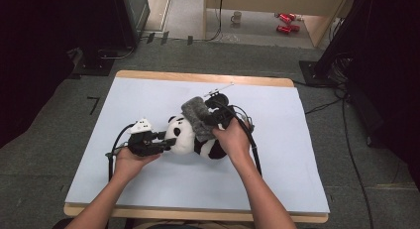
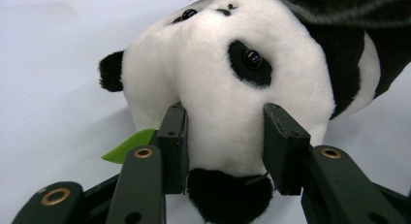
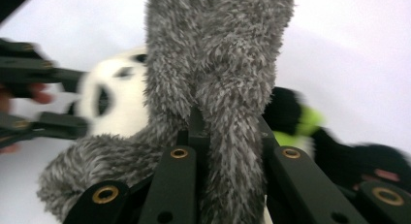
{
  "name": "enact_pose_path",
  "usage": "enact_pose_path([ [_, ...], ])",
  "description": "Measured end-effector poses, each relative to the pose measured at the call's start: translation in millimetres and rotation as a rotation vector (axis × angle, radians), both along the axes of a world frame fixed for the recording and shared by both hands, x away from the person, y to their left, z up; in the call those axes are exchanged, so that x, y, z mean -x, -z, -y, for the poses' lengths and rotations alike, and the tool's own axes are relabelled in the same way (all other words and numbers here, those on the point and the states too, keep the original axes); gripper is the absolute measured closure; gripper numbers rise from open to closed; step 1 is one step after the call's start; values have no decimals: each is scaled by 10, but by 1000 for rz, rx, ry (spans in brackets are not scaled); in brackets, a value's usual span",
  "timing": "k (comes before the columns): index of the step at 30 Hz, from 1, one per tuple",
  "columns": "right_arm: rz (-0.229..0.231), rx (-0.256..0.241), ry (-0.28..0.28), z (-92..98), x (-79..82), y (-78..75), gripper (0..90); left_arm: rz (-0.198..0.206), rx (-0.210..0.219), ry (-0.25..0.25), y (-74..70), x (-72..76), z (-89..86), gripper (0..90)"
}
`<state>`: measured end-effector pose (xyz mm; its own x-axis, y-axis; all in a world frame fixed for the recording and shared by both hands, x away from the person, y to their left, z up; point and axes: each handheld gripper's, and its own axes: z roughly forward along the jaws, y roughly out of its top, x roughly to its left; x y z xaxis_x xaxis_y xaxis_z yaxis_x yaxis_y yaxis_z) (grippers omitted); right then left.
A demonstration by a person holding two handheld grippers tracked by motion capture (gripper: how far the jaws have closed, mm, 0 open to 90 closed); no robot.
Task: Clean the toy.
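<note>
Your left gripper (image 2: 225, 136) clamped the plush panda's head (image 2: 228, 88); your right gripper (image 3: 228, 136) pinched the grey furry scarf (image 3: 218, 54), which likely needed wrapping next.

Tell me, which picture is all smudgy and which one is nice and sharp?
Right gripper view: smudgy, the panda and the other gripper at the left edge are smeared, though the grey furry cloth up close shows its hairs. Left gripper view: sharp, with a glint in the panda's eye. High view: evenly lit but small and soft.
</note>
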<state>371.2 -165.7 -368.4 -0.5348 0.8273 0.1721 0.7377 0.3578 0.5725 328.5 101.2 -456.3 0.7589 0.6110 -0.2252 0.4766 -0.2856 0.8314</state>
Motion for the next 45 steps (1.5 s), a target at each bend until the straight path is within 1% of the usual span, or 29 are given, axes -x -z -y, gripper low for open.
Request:
enact_pose_path([
  [1, -4, 0, 22, 59, -11, -7, 788, -1, 3, 0, 0, 0, 0, 575],
  [4, -15, -42, 39, 167, -19, -16, 788, -1, 8, 1, -1, 0, 0, 575],
  [5, -15, -57, 42, 186, -19, -24, 788, -1, 8, 1, -1, 1, 2, 576],
  [6, -25, -72, 48, 191, -14, -36, 789, -2, 8, -2, -3, 2, 4, 576],
  [7, -22, -101, 43, 189, -7, -53, 789, -2, 8, -3, -4, 3, 4, 578],
  [9, -7, -121, 31, 136, 32, -92, 790, -6, 8, -3, -8, 2, 1, 581],
  [10, 8, -118, 22, 92, 61, -112, 791, -12, 15, -3, -9, -1, -1, 587],
  [12, 24, -137, -7, -6, 123, -151, 791, -16, 15, -2, -10, -6, -8, 598],
  [14, 36, -147, -25, -97, 173, -191, 791, -14, 11, -3, -16, -3, -7, 603],
  [17, 44, -177, -57, -225, 240, -223, 791, -13, 8, -9, -28, 0, 1, 607],
  [20, 35, -179, -79, -360, 306, -170, 791, -11, 2, -13, -41, 3, 5, 610],
  [22, 26, -173, -81, -430, 331, -72, 791, -4, 3, -17, -50, 11, 12, 614],
  [23, 15, -162, -83, -462, 338, -10, 791, 0, 0, -17, -56, 14, 17, 616],
  [24, 7, -151, -82, -484, 341, 55, 791, -3, -12, -18, -61, 15, 24, 620],
  [25, 6, -155, -83, -492, 347, 112, 792, -5, -19, -22, -54, 11, 26, 624],
  [26, 24, -154, -85, -487, 359, 152, 794, -10, -13, -23, -48, 7, 23, 628],
  [28, 43, -130, -90, -478, 378, 167, 794, -10, -15, -23, -48, 4, 24, 629],
  [31, 62, -94, -94, -413, 415, 180, 793, -10, -24, -20, -49, -4, 23, 631],
  [32, 68, -80, -96, -359, 424, 189, 793, -11, -25, -21, -46, -9, 21, 632],
  [33, 64, -68, -88, -325, 435, 191, 793, -12, -26, -16, -44, -15, 14, 632],
  [34, 70, -59, -87, -266, 436, 198, 793, -10, -21, -13, -43, -15, 16, 633],
  [37, 57, -82, -67, -105, 416, 194, 792, -1, -17, -14, -50, -8, 54, 637],
  [40, 71, -68, -51, -42, 400, 143, 793, -7, -22, -14, -47, -10, 50, 638],
  [41, 75, -71, -43, -13, 383, 121, 793, -5, -25, -13, -46, -9, 47, 638],
  [45, 70, -74, -23, 76, 332, 61, 797, -3, -29, -12, -47, -4, 54, 638],
])
